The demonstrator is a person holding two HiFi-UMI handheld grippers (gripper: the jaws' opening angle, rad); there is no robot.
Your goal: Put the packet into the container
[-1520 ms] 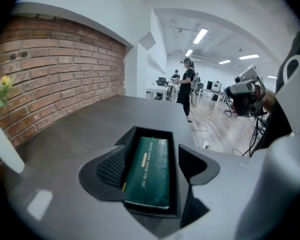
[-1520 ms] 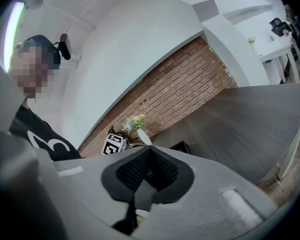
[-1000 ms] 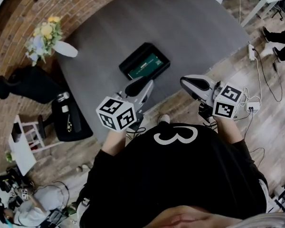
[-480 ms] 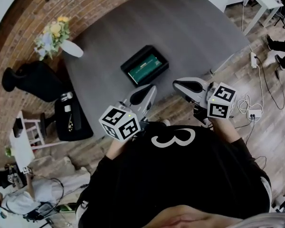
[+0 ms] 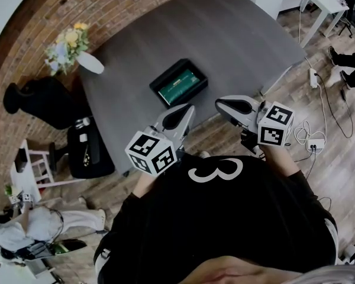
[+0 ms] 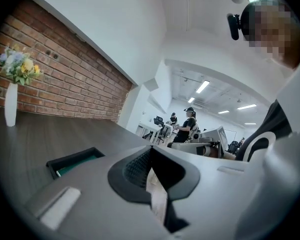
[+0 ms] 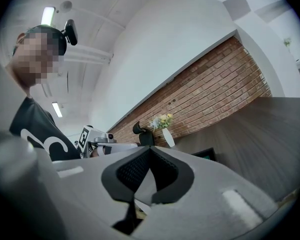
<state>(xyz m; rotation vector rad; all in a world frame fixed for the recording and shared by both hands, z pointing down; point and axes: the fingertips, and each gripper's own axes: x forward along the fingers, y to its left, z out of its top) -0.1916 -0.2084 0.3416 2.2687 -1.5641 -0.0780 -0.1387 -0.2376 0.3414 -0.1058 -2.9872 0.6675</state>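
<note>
While the green packet (image 5: 180,84) lay flat inside the black container (image 5: 170,74) at mid-frame, long axis running lower left to upper right, the left gripper (image 5: 174,118) and right gripper (image 5: 232,106) hung just below, jaws together, empty; a flower vase (image 5: 90,63) stood upper left on the table (image 5: 236,34).

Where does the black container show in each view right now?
Head view: container just above the picture's centre.
Left gripper view: low left, seen side-on.
Right gripper view: just right of centre, only a corner showing.
Shared landmark: white flower vase.
</note>
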